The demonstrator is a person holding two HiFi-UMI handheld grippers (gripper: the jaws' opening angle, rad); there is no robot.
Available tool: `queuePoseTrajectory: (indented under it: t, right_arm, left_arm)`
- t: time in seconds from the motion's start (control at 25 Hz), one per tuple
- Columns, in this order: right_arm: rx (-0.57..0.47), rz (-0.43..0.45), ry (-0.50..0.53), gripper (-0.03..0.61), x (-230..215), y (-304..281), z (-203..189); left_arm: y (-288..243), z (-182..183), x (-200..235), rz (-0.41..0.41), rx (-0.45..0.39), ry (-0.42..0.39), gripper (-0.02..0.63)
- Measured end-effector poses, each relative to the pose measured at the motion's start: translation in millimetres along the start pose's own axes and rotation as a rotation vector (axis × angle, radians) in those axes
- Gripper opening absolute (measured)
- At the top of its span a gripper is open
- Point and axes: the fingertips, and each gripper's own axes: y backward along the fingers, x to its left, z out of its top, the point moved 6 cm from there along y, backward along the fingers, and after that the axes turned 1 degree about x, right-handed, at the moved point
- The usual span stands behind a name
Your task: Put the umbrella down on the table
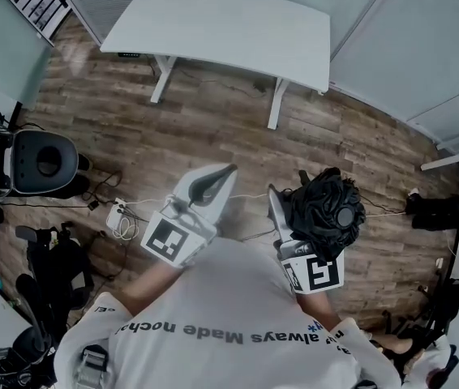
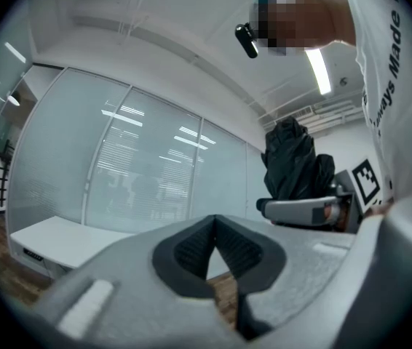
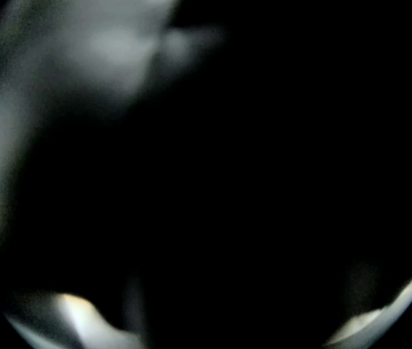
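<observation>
The umbrella (image 1: pixel 328 207), folded and black, is clamped in the right claw (image 1: pixel 298 205). That claw's own view is dark, probably because the fabric covers it. The left claw (image 1: pixel 213 177) is closed with nothing in it. The white table (image 1: pixel 213 23) stands well apart across the wood floor, bare, so the carry and set-down are not yet done. The shirt (image 1: pixel 238 314) reads "always Made"; the rest is unclear.

Head view evenly lit. Left gripper view fisheye-bent, ceiling strip light (image 2: pixel 318 70) glaring. Right gripper view near-black, blurred.
</observation>
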Motion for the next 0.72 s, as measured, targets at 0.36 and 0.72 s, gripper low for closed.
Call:
queuePoseTrajectory:
  t: [0.36,0.72]
  right_arm:
    - [-0.015,-0.015,-0.012,0.236,17.2,-129.8,6.9]
    - [0.003,-0.030,-0.016,0.236,15.8,-194.7,3.2]
  left_arm:
    - [-10.1,15.8,129.7,-0.026,-0.016,-0.008,0.003]
    - [-24.0,16.1,194.6,-0.040,0.005,0.007,0.003]
